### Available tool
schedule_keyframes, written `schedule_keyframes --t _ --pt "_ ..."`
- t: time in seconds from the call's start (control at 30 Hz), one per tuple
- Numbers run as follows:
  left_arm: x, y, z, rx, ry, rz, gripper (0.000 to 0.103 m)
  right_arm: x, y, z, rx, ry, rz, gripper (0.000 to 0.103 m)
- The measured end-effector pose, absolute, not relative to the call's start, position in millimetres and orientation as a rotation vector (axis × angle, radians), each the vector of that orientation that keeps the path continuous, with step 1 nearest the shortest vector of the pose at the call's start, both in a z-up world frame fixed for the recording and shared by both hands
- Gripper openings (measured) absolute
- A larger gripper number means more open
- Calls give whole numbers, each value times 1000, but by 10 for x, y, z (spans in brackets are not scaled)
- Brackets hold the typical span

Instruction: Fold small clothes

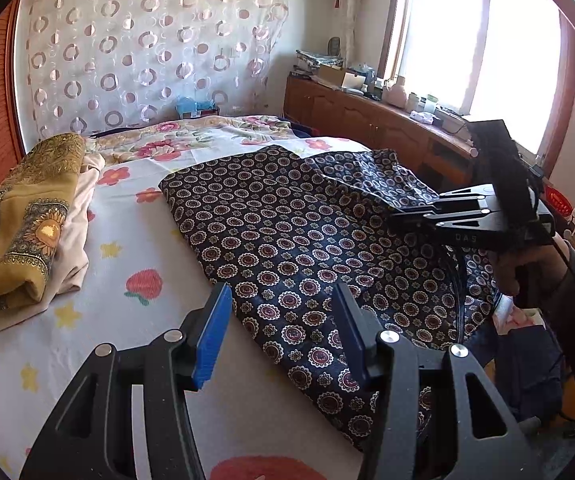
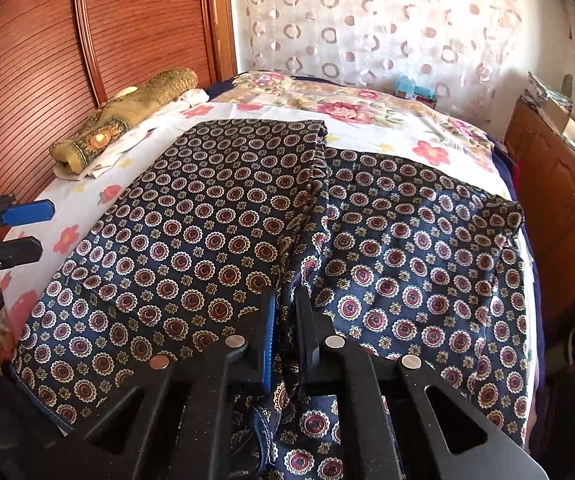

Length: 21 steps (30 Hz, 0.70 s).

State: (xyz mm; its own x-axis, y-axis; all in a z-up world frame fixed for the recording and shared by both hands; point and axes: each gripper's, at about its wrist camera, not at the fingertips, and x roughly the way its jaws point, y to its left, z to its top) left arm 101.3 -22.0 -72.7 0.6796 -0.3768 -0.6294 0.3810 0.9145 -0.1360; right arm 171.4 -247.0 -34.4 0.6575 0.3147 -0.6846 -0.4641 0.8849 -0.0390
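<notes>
On the flowered bedsheet (image 1: 127, 240) lay the dark patterned garment (image 1: 287, 240), spread over most of the near half of the bed, and we kept both tools at its near side. Our left gripper (image 1: 283, 328) hung above the garment's left border with its blue-padded fingers (image 1: 211, 336) well apart and nothing between them; from the right wrist camera it showed only at the far left, off the cloth and over bare sheet (image 2: 27, 232). Our right gripper (image 2: 285, 340) had its fingers drawn close together on a raised ridge of the garment (image 2: 207, 220) where two layers met along the middle, and the fabric bunched up between the pads, so we took it as pinched there.

The garment's left edge ran diagonally across the sheet, with a broad strip of open sheet between it and the folded yellow cloth (image 1: 19, 220) stacked by the headboard (image 2: 47, 60). Its far edge lay straight, with flowered sheet and a floral quilt (image 1: 191, 136) beyond. On the right side the fabric reached the bed's edge, close to the wooden cabinet (image 2: 559, 200), leaving little room there.

The near hem dropped out of sight beneath the right gripper's frame. The right-hand corner of the garment (image 2: 503, 208) was turned over, so we could not make out its shape. The items along the cabinet top under the window (image 1: 479, 40) were too washed out by light to tell apart.
</notes>
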Motion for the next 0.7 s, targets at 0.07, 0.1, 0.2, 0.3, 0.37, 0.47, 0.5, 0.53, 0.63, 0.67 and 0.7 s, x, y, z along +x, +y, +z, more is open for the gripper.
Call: schedule_keyframes --t 0.07,0.1,0.2,0.3,0.37,0.47,0.5,0.53,0.63,0.67,0.7 --pt "1019 -218 -743 5 707 -426 54 1765 -2445 -395 -230 749 434 7" --pt "1017 -221 -744 4 707 -426 54 1787 -2434 -406 -232 755 429 7" --pt "1015 -221 -756 1 710 -427 54 1836 -2444 -439 -218 776 433 7" --pt "1010 -224 -754 1 710 -427 56 1729 -2443 -382 -218 721 443 4" --pt "1010 -223 -753 1 709 -427 56 1603 -2455 -295 -225 667 436 4" --pt "1002 -231 -748 -1 705 -430 56 1406 -2538 -180 -218 602 416 4" --pt "998 -236 -745 0 704 -431 57 1355 -2574 -167 -215 593 409 4" --pt "998 -239 -743 1 703 -432 57 1298 -2636 -155 -211 587 401 4" --pt "988 -260 -727 3 698 -437 60 1175 -2847 -181 -199 584 353 4" --pt "985 -267 -723 3 696 -437 60 1139 -2937 -204 -192 589 336 4" --pt "989 -270 -722 3 695 -439 60 1109 -3017 -229 -183 593 319 4"
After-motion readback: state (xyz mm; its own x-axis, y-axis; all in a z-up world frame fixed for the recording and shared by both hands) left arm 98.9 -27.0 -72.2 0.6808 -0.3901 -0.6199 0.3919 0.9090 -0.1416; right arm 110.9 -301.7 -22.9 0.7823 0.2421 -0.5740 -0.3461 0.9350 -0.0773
